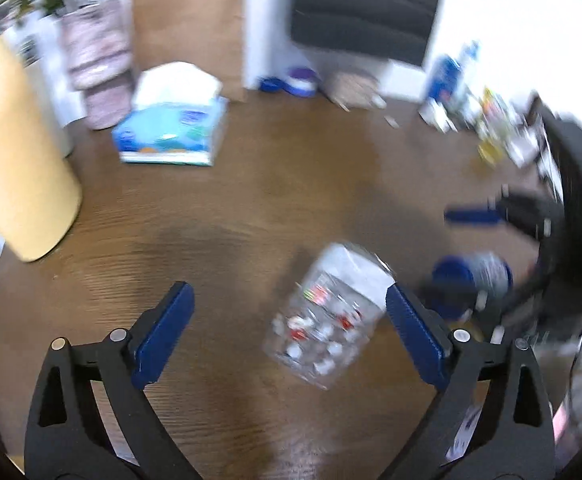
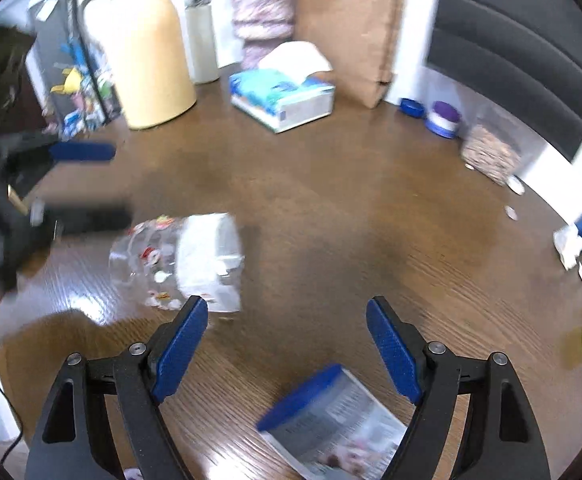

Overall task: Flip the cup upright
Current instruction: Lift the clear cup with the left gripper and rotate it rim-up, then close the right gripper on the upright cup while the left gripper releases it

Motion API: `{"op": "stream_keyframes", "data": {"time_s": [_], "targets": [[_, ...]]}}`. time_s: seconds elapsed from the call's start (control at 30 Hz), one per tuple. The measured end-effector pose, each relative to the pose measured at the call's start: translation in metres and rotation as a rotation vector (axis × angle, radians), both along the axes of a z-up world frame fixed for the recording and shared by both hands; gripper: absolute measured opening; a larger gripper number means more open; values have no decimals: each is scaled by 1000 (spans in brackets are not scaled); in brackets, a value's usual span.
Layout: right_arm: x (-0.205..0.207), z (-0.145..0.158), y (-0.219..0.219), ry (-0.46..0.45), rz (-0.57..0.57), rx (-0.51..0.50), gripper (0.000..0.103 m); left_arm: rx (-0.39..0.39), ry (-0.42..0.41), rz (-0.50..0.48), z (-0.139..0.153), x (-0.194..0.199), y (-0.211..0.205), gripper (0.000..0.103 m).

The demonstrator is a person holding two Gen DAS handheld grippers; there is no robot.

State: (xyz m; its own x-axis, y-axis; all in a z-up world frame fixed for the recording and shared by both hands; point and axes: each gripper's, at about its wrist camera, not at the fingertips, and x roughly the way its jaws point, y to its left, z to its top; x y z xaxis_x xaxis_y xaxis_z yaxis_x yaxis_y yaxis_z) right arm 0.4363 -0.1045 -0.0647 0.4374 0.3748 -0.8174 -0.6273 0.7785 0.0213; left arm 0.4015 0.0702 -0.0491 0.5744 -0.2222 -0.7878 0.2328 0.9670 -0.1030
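Observation:
A clear plastic cup (image 1: 327, 316) with red and white printed figures and a white band lies on its side on the brown wooden table. My left gripper (image 1: 289, 310) is open, with the cup just inside its right finger (image 1: 415, 336). In the right wrist view the cup (image 2: 183, 260) lies ahead and to the left of my open, empty right gripper (image 2: 287, 332). The left gripper (image 2: 79, 184) shows there beyond the cup, its jaws apart. The right gripper (image 1: 471, 240) shows blurred at the right of the left wrist view.
A yellow jug (image 2: 147, 52), a tissue box (image 2: 283, 92), a brown paper bag (image 2: 351, 32) and a dark chair back (image 2: 519, 48) stand at the table's far side. A blue-lidded container (image 2: 331, 424) lies below my right gripper. Small jars (image 2: 443, 118) and packets (image 1: 491, 120) line the edges.

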Motion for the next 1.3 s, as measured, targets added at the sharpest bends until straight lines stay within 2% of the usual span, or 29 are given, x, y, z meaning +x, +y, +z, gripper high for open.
{"op": "stream_keyframes", "data": {"time_s": [0.13,0.2,0.23,0.3,0.33,0.47,0.63,0.7,0.8,0.9,0.97,1.07,1.17,1.2,1.23,1.3], "targets": [[9,0,-25,27,-82,55,86,87,57,-140,-15,5,-33,98],[12,1,-34,50,-104,97,86,193,78,-137,-29,12,-48,98],[13,0,-38,61,-113,109,86,242,89,-106,-36,18,-53,98],[13,1,-43,66,-129,117,86,243,107,-97,-43,23,-54,88],[12,1,-44,66,-133,120,86,236,117,-102,-47,25,-55,73],[8,8,-49,55,-143,139,86,204,106,-71,-45,23,-53,69],[4,16,-49,88,-131,212,86,142,-28,-29,-12,4,-41,69],[2,24,-50,125,-104,319,86,117,-86,-4,8,-6,-33,69],[-1,42,-51,216,-46,556,86,95,-204,7,38,-26,-28,69],[-5,57,-42,300,-7,701,86,53,-353,-3,66,-52,-25,70],[-7,64,-30,373,37,786,86,63,-392,-6,75,-61,-28,70],[-15,77,-5,431,82,865,86,71,-439,-30,85,-77,-34,70],[-24,89,8,410,58,869,86,56,-505,-30,92,-91,-33,70],[-27,94,11,389,34,852,73,33,-517,-33,96,-96,-31,70],[-30,99,15,357,6,821,64,14,-530,-25,99,-100,-28,67],[-33,103,19,348,6,831,65,6,-540,-14,103,-104,-23,67]]}}
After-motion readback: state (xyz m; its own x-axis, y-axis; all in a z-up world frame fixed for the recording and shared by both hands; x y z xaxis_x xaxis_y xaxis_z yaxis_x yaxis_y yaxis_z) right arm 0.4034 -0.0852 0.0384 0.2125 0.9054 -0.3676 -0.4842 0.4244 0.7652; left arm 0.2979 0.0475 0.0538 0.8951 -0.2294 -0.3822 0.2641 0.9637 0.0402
